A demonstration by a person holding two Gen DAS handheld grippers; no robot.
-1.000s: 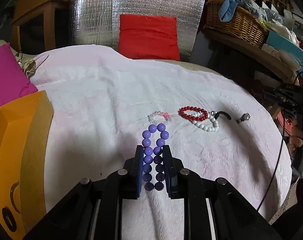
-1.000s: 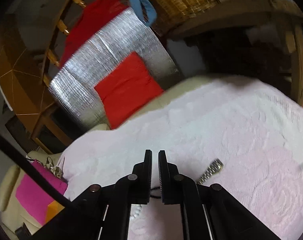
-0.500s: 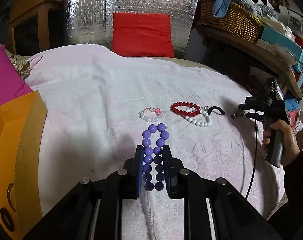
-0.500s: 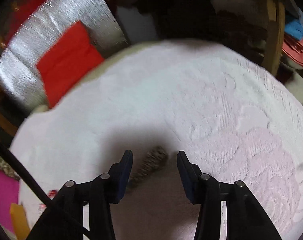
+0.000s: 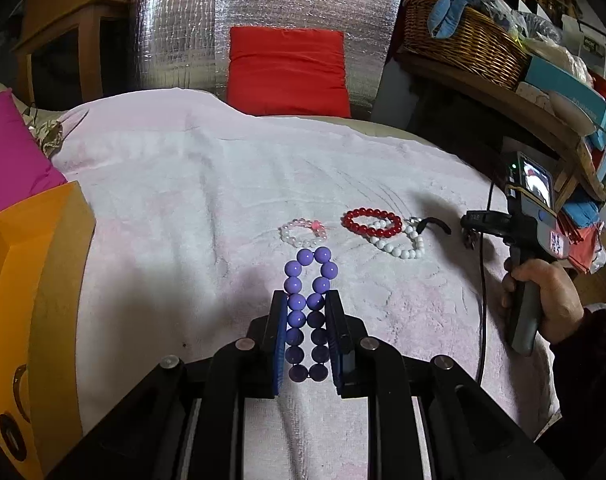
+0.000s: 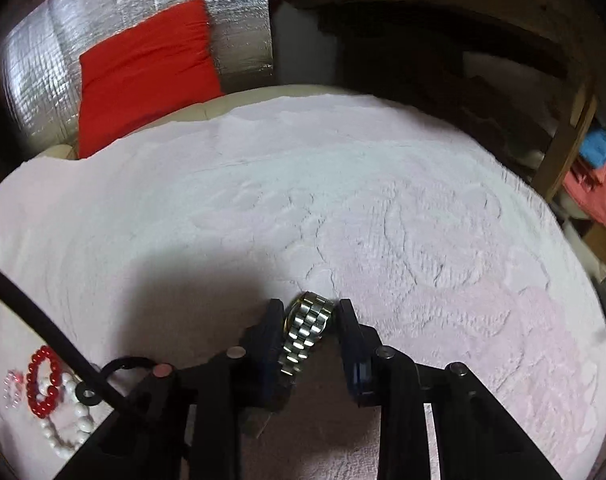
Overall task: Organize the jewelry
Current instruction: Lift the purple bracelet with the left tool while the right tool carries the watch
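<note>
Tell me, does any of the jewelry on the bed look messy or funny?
Slightly: the red bead bracelet lies overlapping the white bead bracelet, not apart like the clear pink-charm bracelet. Nothing looks broken or spilled.

This is a lived-in room of a home, used partly for storage. Ahead of the left gripper (image 5: 306, 344) a soft surface lies under a pale pink towel (image 5: 207, 184), with a red cushion (image 5: 287, 67) propped against a silver quilted panel (image 5: 183, 28) beyond it and a magenta pillow (image 5: 11, 156) off to the left. To the right and above, a wooden shelf (image 5: 491, 92) carries a wicker basket (image 5: 463, 40) of cloths and assorted boxes (image 5: 563, 88).
</note>
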